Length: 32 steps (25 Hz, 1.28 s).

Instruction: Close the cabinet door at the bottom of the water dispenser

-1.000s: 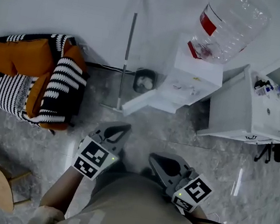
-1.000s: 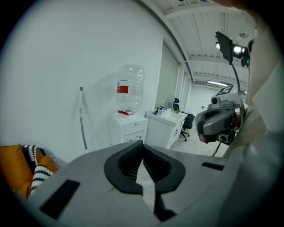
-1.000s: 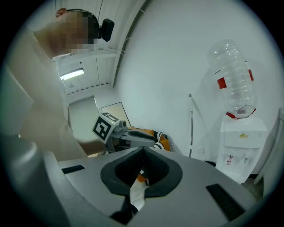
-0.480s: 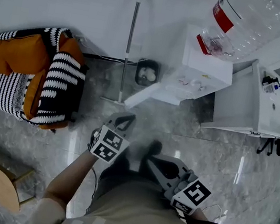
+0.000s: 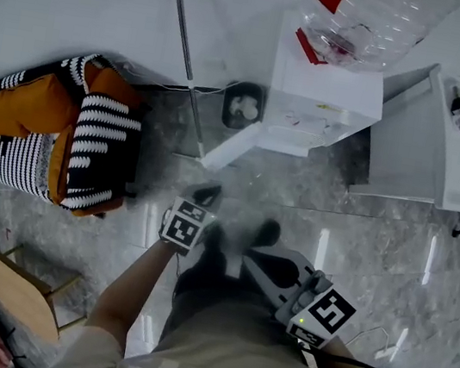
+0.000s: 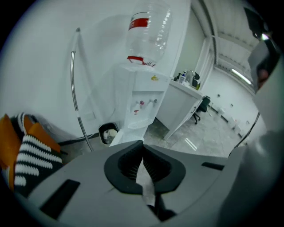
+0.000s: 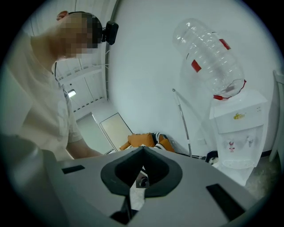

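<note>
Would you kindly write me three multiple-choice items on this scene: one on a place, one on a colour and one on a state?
1. Where does the small black bin stand?
A. on the floor beside the water dispenser
B. on the desk
C. on the striped chair

2. What colour is the band on the bottle?
A. blue
B. red
C. green

3. How is the cabinet door at the bottom of the dispenser?
A. shut flush
B. missing
C. swung open

Answers:
1 A, since the bin sits on the floor right at the dispenser's side.
2 B, since the band shows red in the head view and both gripper views.
3 C, since the door stands out at an angle from the cabinet.
</note>
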### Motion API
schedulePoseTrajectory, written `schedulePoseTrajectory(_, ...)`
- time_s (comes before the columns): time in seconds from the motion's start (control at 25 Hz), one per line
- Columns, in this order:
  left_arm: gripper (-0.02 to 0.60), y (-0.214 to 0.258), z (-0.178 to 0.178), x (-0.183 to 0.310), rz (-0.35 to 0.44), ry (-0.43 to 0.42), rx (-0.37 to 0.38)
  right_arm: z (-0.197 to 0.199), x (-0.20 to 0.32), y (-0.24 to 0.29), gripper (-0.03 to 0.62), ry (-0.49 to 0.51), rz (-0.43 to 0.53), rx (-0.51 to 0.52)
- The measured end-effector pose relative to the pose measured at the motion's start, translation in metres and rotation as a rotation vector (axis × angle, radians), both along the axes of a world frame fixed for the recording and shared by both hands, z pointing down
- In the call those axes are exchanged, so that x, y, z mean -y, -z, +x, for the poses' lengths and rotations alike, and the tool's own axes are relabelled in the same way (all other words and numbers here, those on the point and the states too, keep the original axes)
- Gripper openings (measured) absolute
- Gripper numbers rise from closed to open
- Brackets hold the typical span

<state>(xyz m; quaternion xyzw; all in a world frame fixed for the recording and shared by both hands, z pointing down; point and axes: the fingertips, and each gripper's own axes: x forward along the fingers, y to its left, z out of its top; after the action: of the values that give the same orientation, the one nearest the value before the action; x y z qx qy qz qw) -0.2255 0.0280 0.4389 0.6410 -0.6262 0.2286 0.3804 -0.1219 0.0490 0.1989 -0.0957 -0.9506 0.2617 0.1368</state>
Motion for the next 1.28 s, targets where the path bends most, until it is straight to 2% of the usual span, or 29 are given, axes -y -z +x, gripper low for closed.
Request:
schedulePoseTrajectory(0.04, -0.008, -0.006, 0.004, 0.004, -0.012, 0.036, -0.025, 0.006, 0.008, -0.004, 0.009, 0.010, -0.009, -0.007)
schedulePoseTrajectory(0.12, -0.008, -0.020, 0.009, 0.012, -0.034, 0.083, -0.018, 0.016, 0.020, -0.014, 0.008, 0.031, -0.018, -0.029)
schedulePoseTrajectory(0.28, 0.001, -0.060, 0.003, 0.021, -0.094, 0.121, -0.015, 0.016, 0.036, -0.032, 0.008, 0.058, -0.032, -0.050)
schedulePoseTrajectory(0.32, 0.046, -0.073, -0.003, 0.025, -0.104, 0.126, -0.026, 0.011, 0.040, -0.040, 0.009, 0.060, -0.035, -0.061)
schedulePoseTrajectory(0.36, 0.127, -0.086, -0.010, 0.029, -0.115, 0.130, -0.037, 0.006, 0.045, -0.049, 0.009, 0.057, -0.036, -0.075)
schedulePoseTrajectory(0.44, 0.207, -0.115, -0.029, 0.037, -0.142, 0.132, -0.045, -0.006, 0.055, -0.064, 0.008, 0.034, -0.024, -0.098)
schedulePoseTrajectory(0.6, 0.289, -0.178, -0.068, 0.043, -0.213, 0.123, -0.007, -0.024, 0.069, -0.083, 0.008, -0.011, -0.005, -0.122)
schedulePoseTrajectory(0.72, 0.326, -0.239, -0.085, 0.027, -0.346, 0.073, 0.002, -0.031, 0.070, -0.110, 0.009, -0.038, -0.042, -0.167)
schedulePoseTrajectory(0.84, 0.339, -0.280, -0.104, 0.028, -0.414, -0.014, 0.055, -0.035, 0.068, -0.148, 0.008, -0.050, -0.070, -0.217)
schedulePoseTrajectory(1.04, 0.341, -0.322, -0.126, 0.031, -0.430, -0.014, 0.075, -0.039, 0.055, -0.192, 0.008, -0.052, -0.125, -0.259)
schedulePoseTrajectory(1.28, 0.341, -0.363, -0.131, 0.031, -0.467, -0.048, 0.078, -0.038, 0.042, -0.221, 0.008, -0.037, -0.156, -0.279)
